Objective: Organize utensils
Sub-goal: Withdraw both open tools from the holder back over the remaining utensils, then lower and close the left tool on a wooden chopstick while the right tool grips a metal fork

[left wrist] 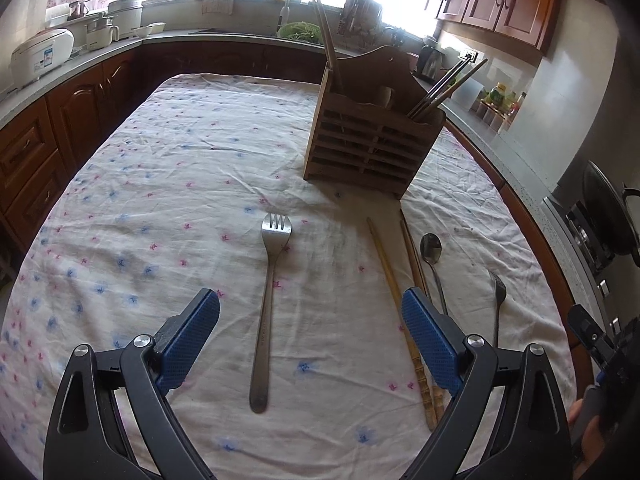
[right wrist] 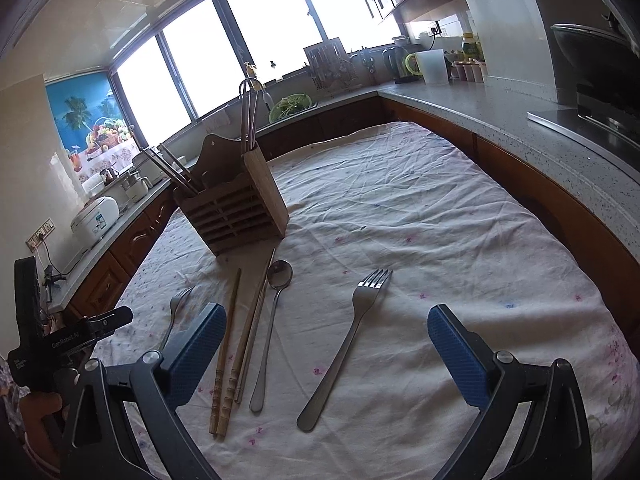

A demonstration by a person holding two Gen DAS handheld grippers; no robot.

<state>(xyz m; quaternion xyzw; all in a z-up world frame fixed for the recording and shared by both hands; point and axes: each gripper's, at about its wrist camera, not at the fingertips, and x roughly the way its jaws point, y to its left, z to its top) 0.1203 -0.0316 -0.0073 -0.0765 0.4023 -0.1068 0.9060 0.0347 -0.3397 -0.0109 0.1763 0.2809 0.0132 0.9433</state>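
Right view alone possibly shows third chopstick (right wrist: pixel 256 330)

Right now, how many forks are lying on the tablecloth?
2. One fork lies between the left gripper's fingers; another fork lies right of the spoon. None visible in the holder.

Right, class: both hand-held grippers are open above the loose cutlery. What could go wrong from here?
1. The chopsticks and spoon lie close together, so closing on one may nudge the others.
2. The fork lies flat on the wrinkled tablecloth, so the pads might pinch cloth too.
3. The leaning sticks already stand in the wooden holder and could be knocked during insertion.
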